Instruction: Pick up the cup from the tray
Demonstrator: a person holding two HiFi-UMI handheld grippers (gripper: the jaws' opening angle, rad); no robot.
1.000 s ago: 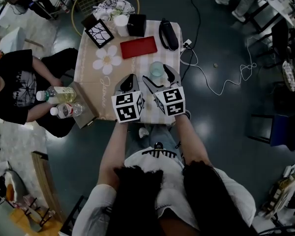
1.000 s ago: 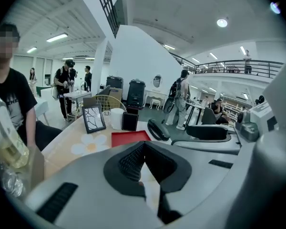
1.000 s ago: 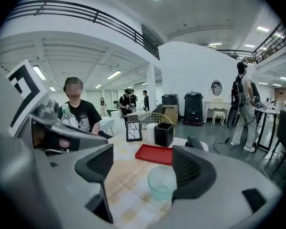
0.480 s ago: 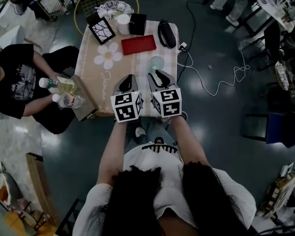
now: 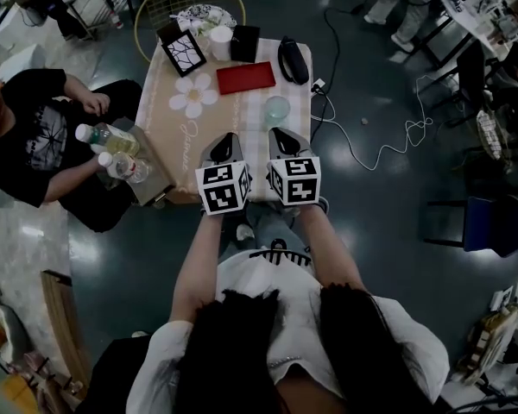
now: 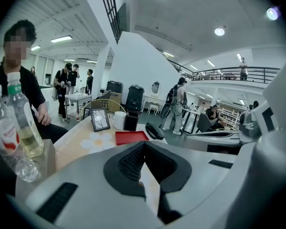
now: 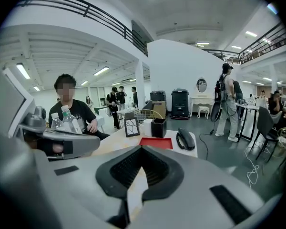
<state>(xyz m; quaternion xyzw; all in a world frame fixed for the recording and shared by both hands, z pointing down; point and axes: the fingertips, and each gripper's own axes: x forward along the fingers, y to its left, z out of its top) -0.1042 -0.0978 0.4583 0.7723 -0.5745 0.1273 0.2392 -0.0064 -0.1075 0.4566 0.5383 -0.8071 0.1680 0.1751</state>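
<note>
A clear glass cup (image 5: 276,109) stands on the beige tablecloth, just right of the red tray's near edge and not on the tray. The red tray (image 5: 246,77) lies bare, also seen as the red tray (image 6: 131,137) and the red tray (image 7: 156,142). A white cup (image 5: 220,39) stands at the table's far edge. My right gripper (image 5: 277,132) is shut on nothing, its tips just short of the glass cup. My left gripper (image 5: 229,135) hangs beside it over the table's near part, also shut with nothing in it. Both grippers' own views show the jaws meeting.
At the table's far end stand a picture frame (image 5: 180,48), a black box (image 5: 244,41) and a black handset (image 5: 292,59). A seated person (image 5: 34,141) at the left holds a box with bottles (image 5: 112,149) against the table's left edge. A cable (image 5: 371,145) lies on the floor to the right.
My right gripper's jaws, open on either side of the glass cup a second ago, have closed without it, and now sit just short of it. The left gripper stays put.
</note>
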